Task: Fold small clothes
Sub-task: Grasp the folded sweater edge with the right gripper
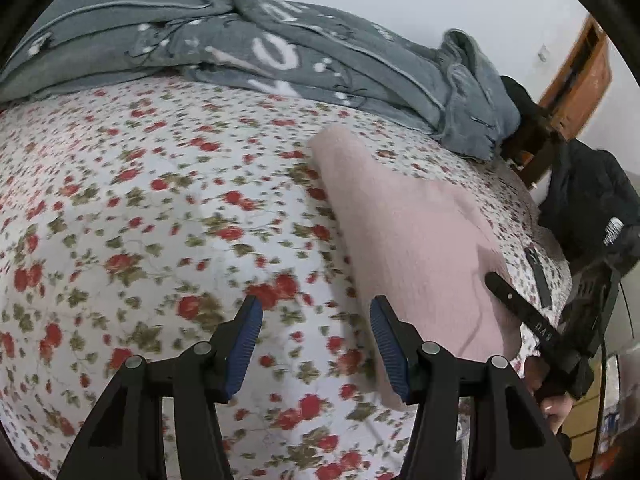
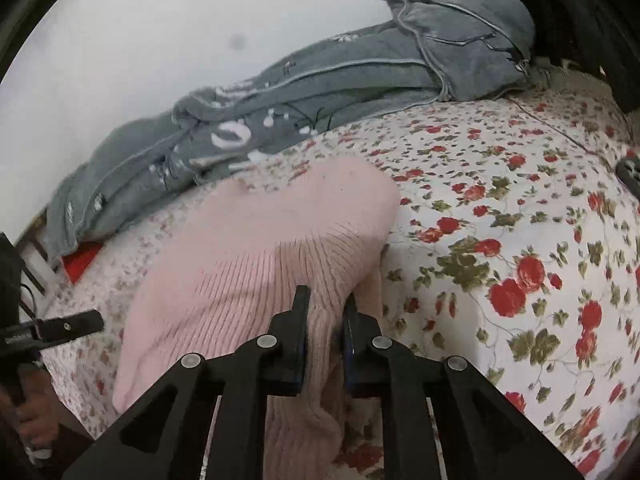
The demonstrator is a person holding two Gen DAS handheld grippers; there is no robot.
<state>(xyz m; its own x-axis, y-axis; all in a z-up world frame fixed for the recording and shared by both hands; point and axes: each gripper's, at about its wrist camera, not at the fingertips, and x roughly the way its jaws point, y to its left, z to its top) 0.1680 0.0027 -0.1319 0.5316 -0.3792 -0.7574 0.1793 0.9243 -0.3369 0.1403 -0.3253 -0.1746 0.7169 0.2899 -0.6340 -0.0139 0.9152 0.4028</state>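
Note:
A pink ribbed knit sweater [image 2: 260,240] lies on the flowered bed sheet [image 2: 500,200]. My right gripper [image 2: 326,304] is shut on a fold of its ribbed edge, and the cloth runs between the two fingers and hangs toward the camera. In the left wrist view the same sweater [image 1: 408,232] lies at the right, with a black finger of the right gripper [image 1: 520,316] at its near edge. My left gripper [image 1: 316,308] stands open over bare sheet [image 1: 120,200], just left of the sweater, with nothing between its blue pads.
A rumpled grey blanket [image 1: 240,48] with white lettering lies along the far side of the bed, against a white wall. A dark jacket [image 1: 592,200] and wooden furniture [image 1: 580,76] stand beyond the bed's right side. A dark flat object [image 2: 630,172] lies on the sheet.

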